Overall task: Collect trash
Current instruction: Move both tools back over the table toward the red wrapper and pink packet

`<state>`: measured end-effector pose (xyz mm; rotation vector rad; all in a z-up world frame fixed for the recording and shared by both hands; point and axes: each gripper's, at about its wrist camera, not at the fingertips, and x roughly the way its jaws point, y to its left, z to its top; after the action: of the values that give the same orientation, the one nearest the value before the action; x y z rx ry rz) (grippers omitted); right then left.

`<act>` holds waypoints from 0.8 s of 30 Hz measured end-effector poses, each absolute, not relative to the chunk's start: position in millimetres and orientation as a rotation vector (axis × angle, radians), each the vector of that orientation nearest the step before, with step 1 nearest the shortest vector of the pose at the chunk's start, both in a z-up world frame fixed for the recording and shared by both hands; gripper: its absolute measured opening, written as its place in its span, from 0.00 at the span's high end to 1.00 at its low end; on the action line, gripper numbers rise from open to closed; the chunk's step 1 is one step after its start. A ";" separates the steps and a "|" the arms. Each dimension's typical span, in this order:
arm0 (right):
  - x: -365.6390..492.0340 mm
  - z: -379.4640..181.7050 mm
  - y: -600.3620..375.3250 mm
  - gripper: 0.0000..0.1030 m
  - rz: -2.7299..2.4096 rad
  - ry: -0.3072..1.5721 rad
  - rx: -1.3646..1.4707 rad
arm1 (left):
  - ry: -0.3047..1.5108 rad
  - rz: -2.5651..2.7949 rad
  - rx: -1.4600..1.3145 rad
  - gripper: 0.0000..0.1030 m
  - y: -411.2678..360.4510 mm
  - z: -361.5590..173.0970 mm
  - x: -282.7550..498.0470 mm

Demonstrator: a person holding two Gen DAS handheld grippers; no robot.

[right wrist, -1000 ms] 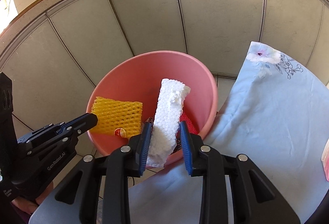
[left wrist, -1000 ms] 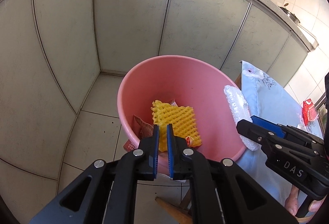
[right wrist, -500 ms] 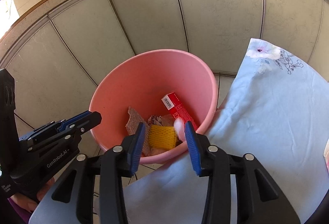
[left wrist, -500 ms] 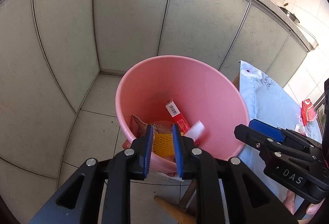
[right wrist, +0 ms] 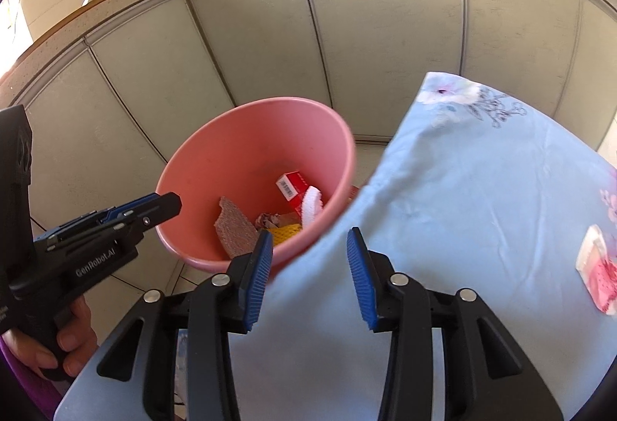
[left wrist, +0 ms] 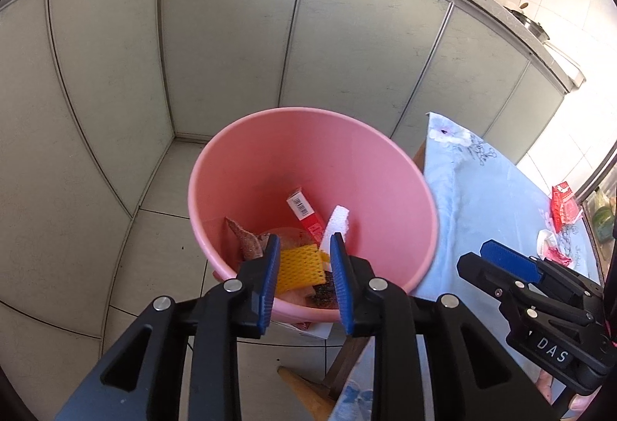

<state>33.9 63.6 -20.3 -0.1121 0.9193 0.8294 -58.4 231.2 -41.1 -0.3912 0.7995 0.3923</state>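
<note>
Hovering by the pink bin (left wrist: pixel 308 166) with both tongs empty — more trash waits off to the right.

We see the left tongs (left wrist: pixel 302 280) opening over the bin's near rim, nothing between the pads; the yellow net (left wrist: pixel 299 262), white foam (left wrist: pixel 336 224) and red box (left wrist: pixel 304 212) already lie inside. The right tongs (right wrist: pixel 308 278) stand part open and empty over the blue cloth (right wrist: pixel 482 189) on the counter. What we'd judge next are the red-and-white wrappers (right wrist: pixel 597 266) — to the right of the right tongs, near that hand, well apart from the left; the nearest one's long axis runs roughly up the frame. Readable: "DAS" on the right tongs' body, "GenRobot.AI" on the left's, a barcode on the box.
</note>
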 end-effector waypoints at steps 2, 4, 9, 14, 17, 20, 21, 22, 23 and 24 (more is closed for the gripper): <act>32.3 -18.6 53.8 0.60 0.818 0.911 -0.108 | 0.794 0.376 -0.383 0.75 225.4 -37.7 -58.0; 32.3 -16.9 44.2 0.60 0.804 0.903 -0.105 | 0.790 0.363 -0.375 0.75 219.6 -34.9 -56.4; 32.9 -13.6 14.6 0.60 0.763 0.891 -0.083 | 0.794 0.335 -0.362 0.75 206.5 -29.5 -51.6; 30.8 -13.5 -16.8 0.60 0.708 0.875 -0.076 | 0.804 0.292 -0.386 0.69 192.9 -26.8 -44.1; 28.8 -13.9 -37.4 0.60 0.669 0.858 -0.077 | 0.812 0.258 -0.391 0.67 181.0 -26.0 -37.8; 25.6 -14.3 -57.5 0.60 0.617 0.835 -0.092 | 0.821 0.225 -0.369 0.67 164.6 -25.3 -30.9; 24.8 -14.0 -62.8 0.60 0.601 0.828 -0.096 | 0.824 0.216 -0.360 0.67 159.1 -25.1 -29.2; 23.5 -14.5 -72.1 0.60 0.571 0.817 -0.106 | 0.828 0.206 -0.350 0.67 153.6 -25.1 -27.1; 22.7 -14.8 -78.7 0.60 0.548 0.809 -0.113 | 0.833 0.193 -0.339 0.67 146.1 -24.8 -24.2; 21.5 -15.9 -87.3 0.60 0.519 0.801 -0.119 | 0.837 0.181 -0.328 0.67 139.8 -24.5 -21.4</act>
<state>21.5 -87.3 -15.9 -0.1193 0.8005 0.5187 -21.4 139.8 -24.5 -0.3283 0.8370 0.1814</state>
